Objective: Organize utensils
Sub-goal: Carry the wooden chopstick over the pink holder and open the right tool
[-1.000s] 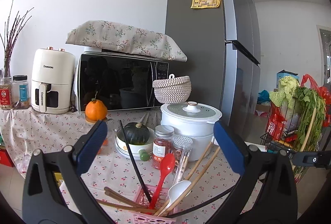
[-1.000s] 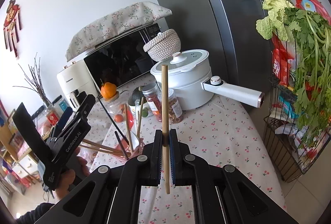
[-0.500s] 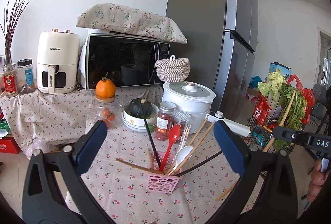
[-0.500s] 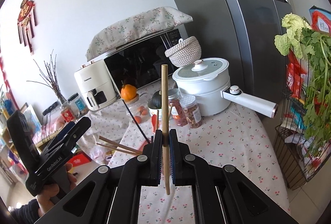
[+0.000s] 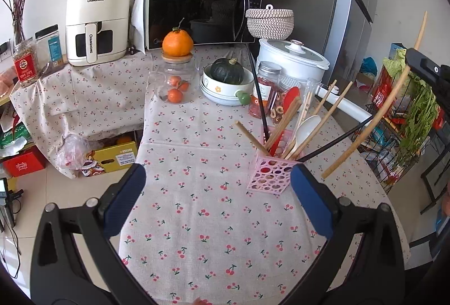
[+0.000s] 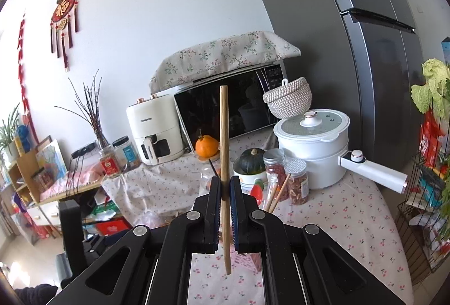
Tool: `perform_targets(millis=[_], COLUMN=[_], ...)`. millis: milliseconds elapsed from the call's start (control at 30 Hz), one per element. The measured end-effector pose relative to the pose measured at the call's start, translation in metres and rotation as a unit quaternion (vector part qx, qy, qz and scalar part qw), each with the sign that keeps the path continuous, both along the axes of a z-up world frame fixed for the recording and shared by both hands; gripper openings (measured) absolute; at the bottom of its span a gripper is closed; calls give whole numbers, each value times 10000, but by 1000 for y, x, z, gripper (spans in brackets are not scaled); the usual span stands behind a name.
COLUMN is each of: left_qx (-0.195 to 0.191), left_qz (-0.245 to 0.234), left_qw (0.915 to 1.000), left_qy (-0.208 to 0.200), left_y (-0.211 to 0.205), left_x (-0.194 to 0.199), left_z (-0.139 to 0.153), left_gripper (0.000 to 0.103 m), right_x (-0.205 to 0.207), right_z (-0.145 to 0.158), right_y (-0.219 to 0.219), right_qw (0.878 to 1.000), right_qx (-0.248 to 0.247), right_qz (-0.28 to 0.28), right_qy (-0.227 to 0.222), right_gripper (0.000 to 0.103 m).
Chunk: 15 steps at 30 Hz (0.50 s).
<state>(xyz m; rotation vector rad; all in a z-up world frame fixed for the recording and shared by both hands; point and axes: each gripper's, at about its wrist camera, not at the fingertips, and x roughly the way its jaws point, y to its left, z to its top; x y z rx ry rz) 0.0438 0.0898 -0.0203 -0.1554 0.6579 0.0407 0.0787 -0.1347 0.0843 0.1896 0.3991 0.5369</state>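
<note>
The right tool (image 6: 224,194) was clamped on 1 light, stiff wooden chopstick (image 6: 225,153) near its middle, right of the pink holder (image 5: 271,174); slippery, it could pivot. The left tool (image 5: 216,184) stood apart, empty.

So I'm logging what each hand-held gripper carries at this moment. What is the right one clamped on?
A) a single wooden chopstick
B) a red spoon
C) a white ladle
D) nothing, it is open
A: the right hand-held gripper has its jaws closed on a single wooden chopstick that stands upright between them, while the red spoon and white spoon sit in the pink holder.
</note>
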Motion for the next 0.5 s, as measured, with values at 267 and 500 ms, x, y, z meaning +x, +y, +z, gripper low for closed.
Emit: perform_targets(millis=[267, 500], left_qx=[96, 185], left_qz=[39, 26], left_qw=[9999, 9996], left_qy=[107, 229], left_y=[10, 13], left_x=[-5, -5], left_z=[-3, -5], left_gripper=[102, 102], right_x=[30, 51], right_z=[-18, -39], right_y=[34, 49], right_qw=[9977, 9957], right_qx=[-231, -473], right_qz=[-551, -746], right_qy=[-312, -267], right_gripper=[6, 7])
